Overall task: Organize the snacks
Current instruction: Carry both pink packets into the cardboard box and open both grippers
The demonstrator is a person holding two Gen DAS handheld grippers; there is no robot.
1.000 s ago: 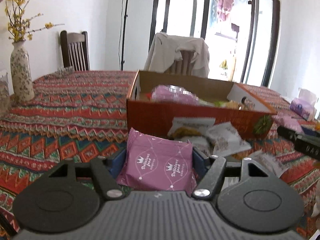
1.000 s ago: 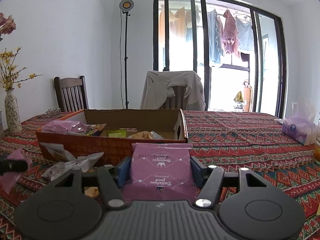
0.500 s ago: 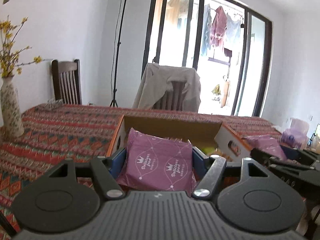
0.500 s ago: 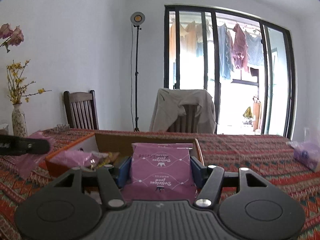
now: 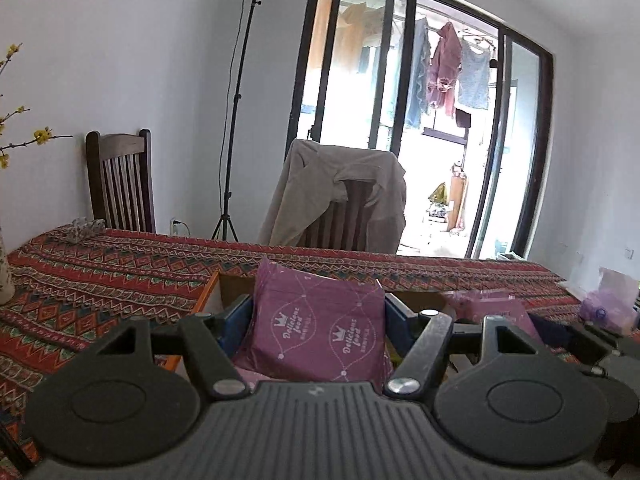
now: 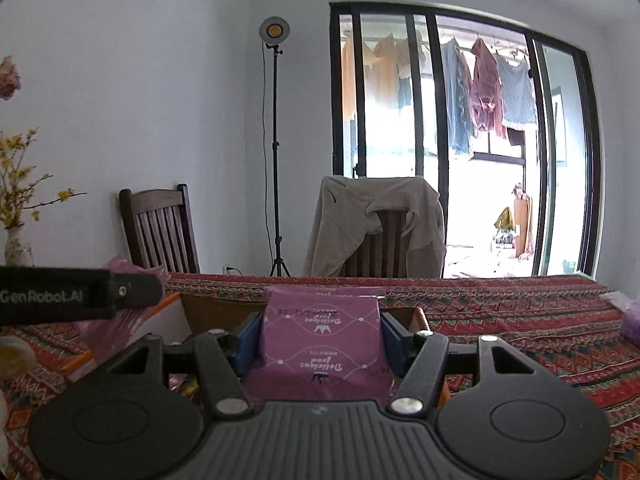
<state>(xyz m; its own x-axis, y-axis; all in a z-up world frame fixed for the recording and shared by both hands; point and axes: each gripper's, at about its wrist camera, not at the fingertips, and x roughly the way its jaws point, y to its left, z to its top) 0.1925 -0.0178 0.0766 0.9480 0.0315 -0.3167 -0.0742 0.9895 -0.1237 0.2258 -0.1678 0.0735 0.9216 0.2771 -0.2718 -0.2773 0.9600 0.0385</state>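
My left gripper point(image 5: 318, 316) is shut on a purple snack packet point(image 5: 320, 328) printed with white crowns, its blue pads pressing both sides. It hangs over the near edge of the orange cardboard box point(image 5: 208, 300). My right gripper point(image 6: 320, 330) is likewise shut on a second purple packet point(image 6: 322, 336), held upside down above the same box point(image 6: 200, 308). In the right wrist view the left gripper's black finger point(image 6: 80, 292) crosses the left edge with its packet point(image 6: 120, 272) behind it. The right gripper with its packet point(image 5: 492, 306) shows at the right of the left wrist view.
A patterned red tablecloth point(image 5: 100, 280) covers the table. Two chairs stand behind it, one draped with a beige jacket point(image 5: 340, 196). A vase of yellow flowers point(image 6: 16, 240) stands at the left. A purple tissue pack point(image 5: 608, 300) lies at the right. A light stand point(image 6: 275, 140) stands by the wall.
Both grippers have risen and moved forward with their packets, from in front of the box to above it. The loose packets on the table have dropped out of view.
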